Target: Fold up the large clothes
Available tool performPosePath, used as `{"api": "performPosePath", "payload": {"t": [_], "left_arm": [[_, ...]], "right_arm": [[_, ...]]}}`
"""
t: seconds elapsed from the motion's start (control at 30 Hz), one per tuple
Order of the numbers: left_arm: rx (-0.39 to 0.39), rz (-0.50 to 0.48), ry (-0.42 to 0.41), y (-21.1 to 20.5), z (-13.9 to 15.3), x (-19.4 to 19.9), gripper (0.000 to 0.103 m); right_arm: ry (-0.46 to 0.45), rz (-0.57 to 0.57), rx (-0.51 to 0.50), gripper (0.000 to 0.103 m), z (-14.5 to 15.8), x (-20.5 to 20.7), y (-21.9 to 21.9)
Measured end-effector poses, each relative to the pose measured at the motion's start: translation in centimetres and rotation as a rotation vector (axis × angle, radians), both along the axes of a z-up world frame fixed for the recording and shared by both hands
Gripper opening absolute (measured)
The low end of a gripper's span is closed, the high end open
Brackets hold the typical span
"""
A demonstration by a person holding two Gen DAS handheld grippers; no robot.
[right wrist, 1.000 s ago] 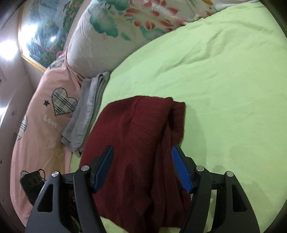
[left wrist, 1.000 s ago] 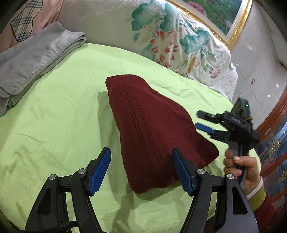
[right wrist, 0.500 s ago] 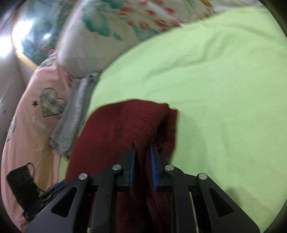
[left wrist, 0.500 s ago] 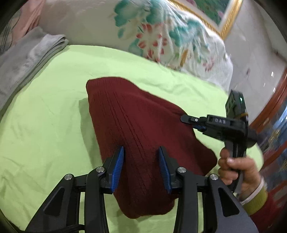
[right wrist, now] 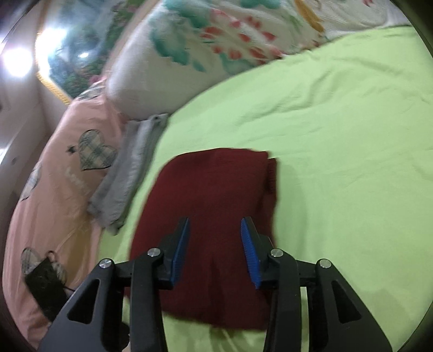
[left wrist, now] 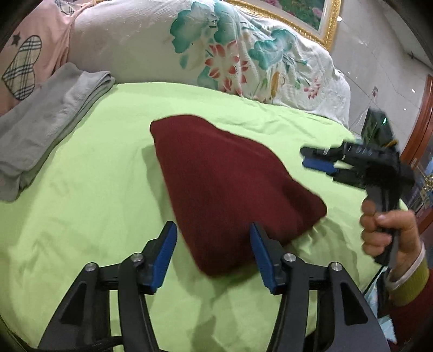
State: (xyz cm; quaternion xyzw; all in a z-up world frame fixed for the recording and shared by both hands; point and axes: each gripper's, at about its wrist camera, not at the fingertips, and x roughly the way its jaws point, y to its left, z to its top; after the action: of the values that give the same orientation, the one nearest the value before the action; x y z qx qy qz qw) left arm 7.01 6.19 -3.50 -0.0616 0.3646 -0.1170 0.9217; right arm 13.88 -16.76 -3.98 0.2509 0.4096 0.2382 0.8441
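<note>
A dark red knitted sweater (left wrist: 230,178) lies folded into a compact bundle on the lime-green bed sheet (left wrist: 94,189); it also shows in the right wrist view (right wrist: 213,216). My left gripper (left wrist: 213,243) is open and empty, its blue-padded fingers either side of the bundle's near corner, above it. My right gripper (right wrist: 215,243) is open and empty, hovering over the sweater's near end. In the left wrist view the right gripper (left wrist: 319,162) is held in a hand to the right of the sweater.
A folded grey garment (left wrist: 46,127) lies at the left edge of the bed. A floral quilt (left wrist: 230,54) and a pink heart-patterned quilt (right wrist: 54,189) are piled behind. A black device (right wrist: 46,284) lies on the pink quilt. A framed picture (left wrist: 303,16) hangs on the wall.
Both grippers were closed on the sweater half a second ago; both have opened and pulled back. The sweater now rests on the sheet.
</note>
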Motion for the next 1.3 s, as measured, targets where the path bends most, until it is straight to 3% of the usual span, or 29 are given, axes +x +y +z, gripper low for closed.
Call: {"api": "performPosePath", "payload": {"t": [0.13,0.23,0.33,0.4,0.5,0.63,0.73,0.8,0.9,0.93,1.03,1.1,1.3], "left_arm": [[0.063,-0.008,0.033,-1.3,-1.8,-0.5,0.058],[0.138,0.009,0.006,-2.1,-2.1,-0.5,0.058],[0.149,-0.005,-0.013,-2.3,-1.4,-0.8,0.059],[0.1,-0.028,-0.042,-1.7,-0.3,-1.3,0.058],[-0.039,-0.1,-0.088,-0.3,1.9,-1.0,0.058],[-0.187,-0.261,-0.131,0.2,3.7,1.9,0.053],[-0.235,-0.364,-0.047,-0.5,2.5,5.1,0.044],[-0.227,-0.384,0.041,-0.9,0.6,6.9,0.035],[-0.215,-0.389,0.118,-1.0,-1.8,8.0,0.023],[-0.238,-0.385,0.129,-0.8,-2.2,8.1,0.02],[-0.301,-0.341,0.198,-0.6,-3.9,8.9,0.001],[-0.33,-0.34,0.233,-1.0,-4.8,9.5,0.0],[-0.215,-0.312,0.175,-1.5,-4.2,8.3,0.001]], "right_arm": [[0.004,0.08,0.007,0.04,-0.2,-1.1,2.7],[0.028,0.1,0.001,0.04,-0.9,-1.2,3.9],[0.034,0.106,0.004,0.04,-1.1,-1.5,4.2],[0.023,0.111,0.007,0.04,-0.8,-1.7,4.1],[0.005,0.11,0.018,0.04,-0.5,-1.8,3.7],[0.037,0.093,0.029,0.04,-1.7,-1.4,3.3],[0.076,0.074,0.022,0.04,-3.4,-0.7,2.9],[0.113,0.066,0.015,0.037,-4.6,-0.1,2.5],[0.141,0.038,-0.025,0.016,-5.9,0.4,1.8],[0.151,0.026,-0.031,0.002,-6.3,0.5,1.5],[0.176,0.004,0.01,0.0,-7.6,0.9,0.3],[0.175,-0.009,0.012,0.0,-7.7,1.0,-0.1],[0.163,-0.011,-0.004,0.0,-7.5,0.8,0.0]]}}
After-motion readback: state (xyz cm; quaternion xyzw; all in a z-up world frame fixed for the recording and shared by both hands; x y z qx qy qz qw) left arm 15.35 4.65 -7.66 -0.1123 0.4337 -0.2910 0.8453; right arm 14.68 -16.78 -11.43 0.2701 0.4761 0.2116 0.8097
